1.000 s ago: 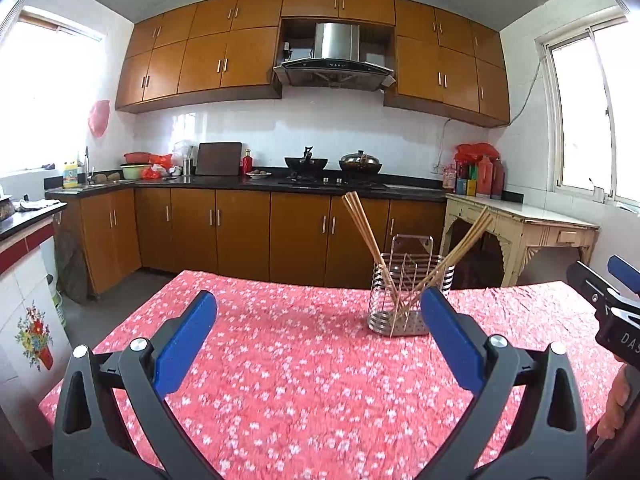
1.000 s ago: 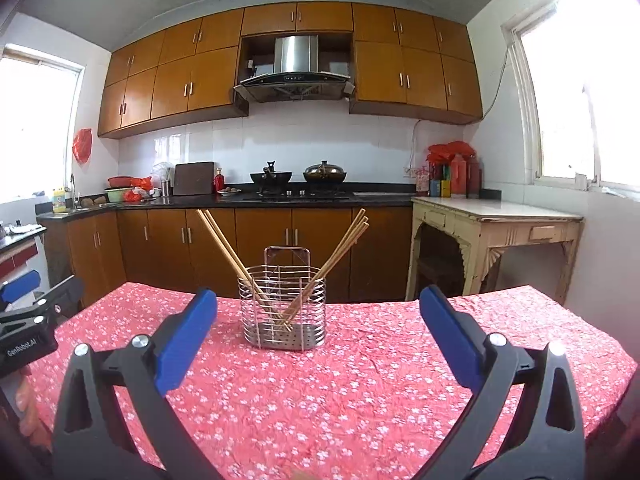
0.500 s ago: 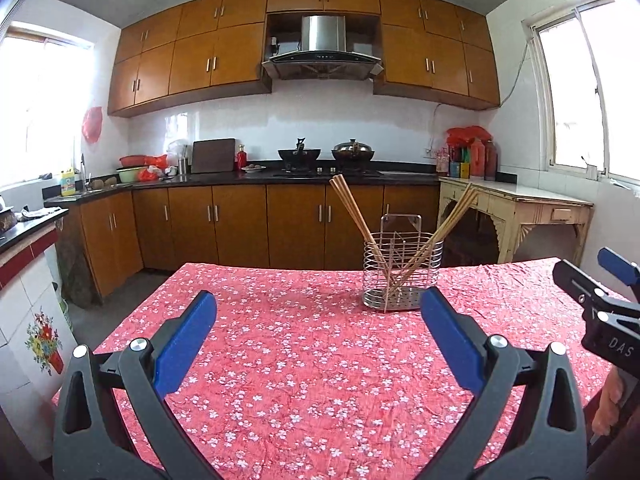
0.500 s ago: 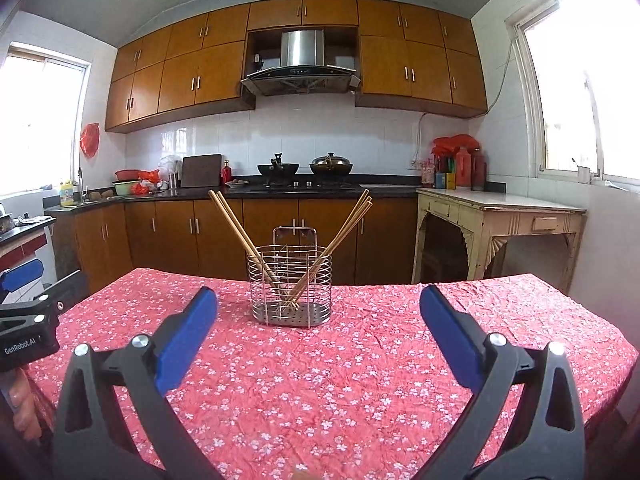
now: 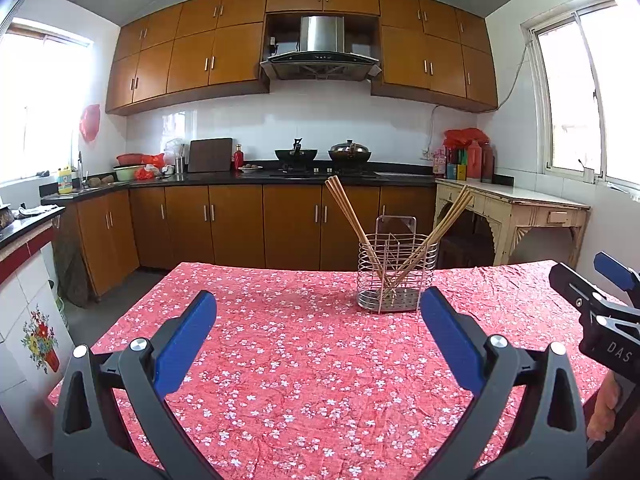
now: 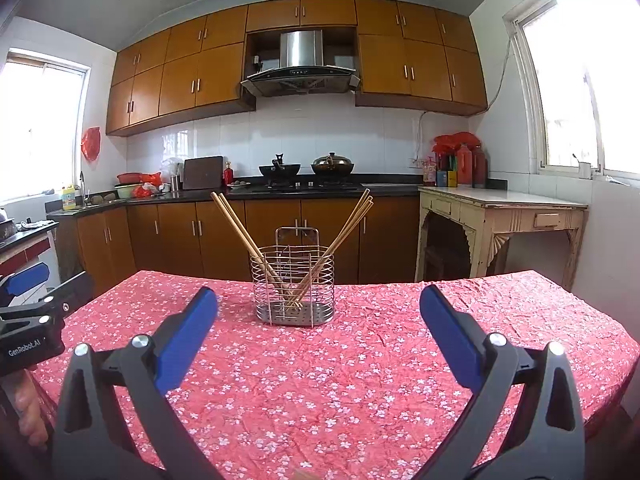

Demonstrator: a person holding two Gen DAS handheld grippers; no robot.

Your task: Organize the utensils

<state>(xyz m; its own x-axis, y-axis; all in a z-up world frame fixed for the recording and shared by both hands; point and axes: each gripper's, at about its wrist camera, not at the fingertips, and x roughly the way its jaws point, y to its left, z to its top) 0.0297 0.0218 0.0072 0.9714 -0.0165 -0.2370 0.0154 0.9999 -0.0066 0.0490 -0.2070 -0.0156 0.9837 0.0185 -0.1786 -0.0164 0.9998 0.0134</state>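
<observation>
A wire utensil holder (image 5: 394,274) (image 6: 294,286) stands upright near the far edge of the table. Several wooden chopsticks (image 5: 347,212) (image 6: 234,224) lean out of it to the left and to the right. My left gripper (image 5: 318,308) is open and empty, well short of the holder and to its left. My right gripper (image 6: 318,306) is open and empty, facing the holder from a distance. Each gripper shows at the edge of the other's view: the right one (image 5: 600,296), the left one (image 6: 36,296).
The table carries a red flowered cloth (image 5: 300,360) (image 6: 360,380). Behind it run brown kitchen cabinets (image 5: 240,224) with a stove and pots. A pale side table (image 6: 504,216) stands at the right wall. A tiled counter (image 5: 24,280) is at the left.
Both grippers have pulled back and risen a little, so the holder sits farther off and higher in both views. Both stay open and empty.
</observation>
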